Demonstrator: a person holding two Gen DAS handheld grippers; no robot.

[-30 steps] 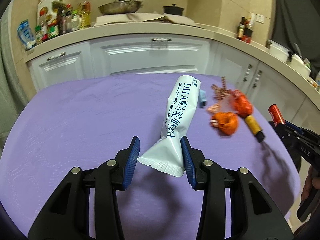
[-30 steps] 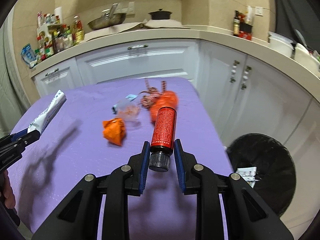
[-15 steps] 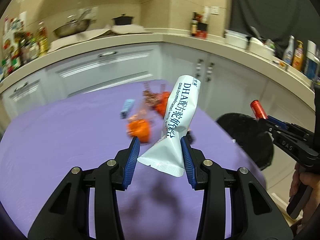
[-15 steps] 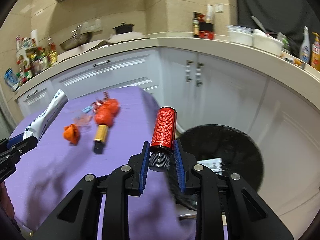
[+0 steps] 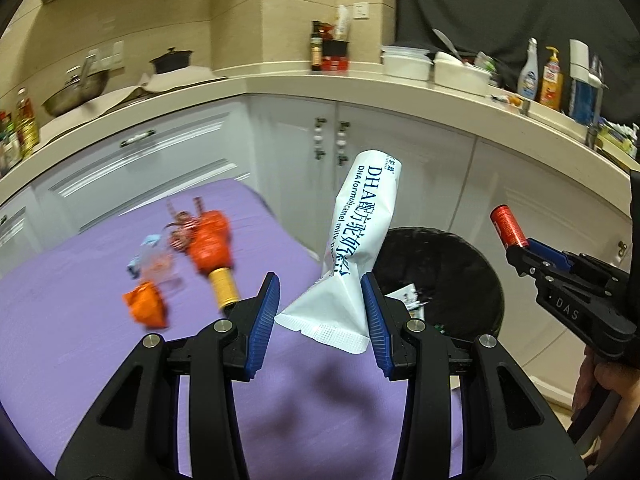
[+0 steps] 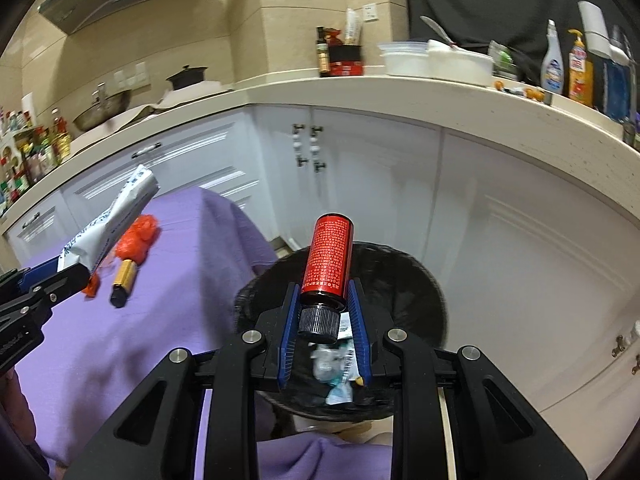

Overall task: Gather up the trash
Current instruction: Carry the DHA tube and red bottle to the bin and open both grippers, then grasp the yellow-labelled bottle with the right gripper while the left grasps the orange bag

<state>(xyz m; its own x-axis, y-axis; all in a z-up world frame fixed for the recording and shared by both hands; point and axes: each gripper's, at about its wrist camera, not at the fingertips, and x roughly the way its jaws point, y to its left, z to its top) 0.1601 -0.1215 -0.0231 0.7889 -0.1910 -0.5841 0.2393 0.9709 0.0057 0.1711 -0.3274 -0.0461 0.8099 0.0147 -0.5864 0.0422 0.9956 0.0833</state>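
My left gripper [image 5: 320, 304] is shut on a white milk-powder pouch [image 5: 356, 236] with blue lettering, held up over the purple table's right edge. My right gripper [image 6: 323, 316] is shut on a red bottle [image 6: 329, 258] with a black cap, hanging above the black bin [image 6: 416, 280]. The bin [image 5: 452, 276] stands on the floor beside the table and holds some wrappers [image 6: 338, 364]. In the right wrist view the left gripper [image 6: 60, 276] and pouch [image 6: 116, 212] show at the left. In the left wrist view the right gripper [image 5: 532, 252] and the red bottle [image 5: 507, 226] show at the right.
On the purple tablecloth [image 5: 80, 280] lie an orange wrapper [image 5: 145, 306], a red-wrapped bottle with a gold neck [image 5: 212, 248], a clear scrap [image 5: 154, 260] and a striped ribbon [image 5: 182, 224]. White cabinets [image 6: 360, 168] and a cluttered counter [image 6: 440, 92] curve behind. A hand [image 5: 600, 384] holds the right gripper.
Both grippers have swung to the right, off the table's middle toward the bin, each keeping its load. The bin has come into the left wrist view and under the red bottle.
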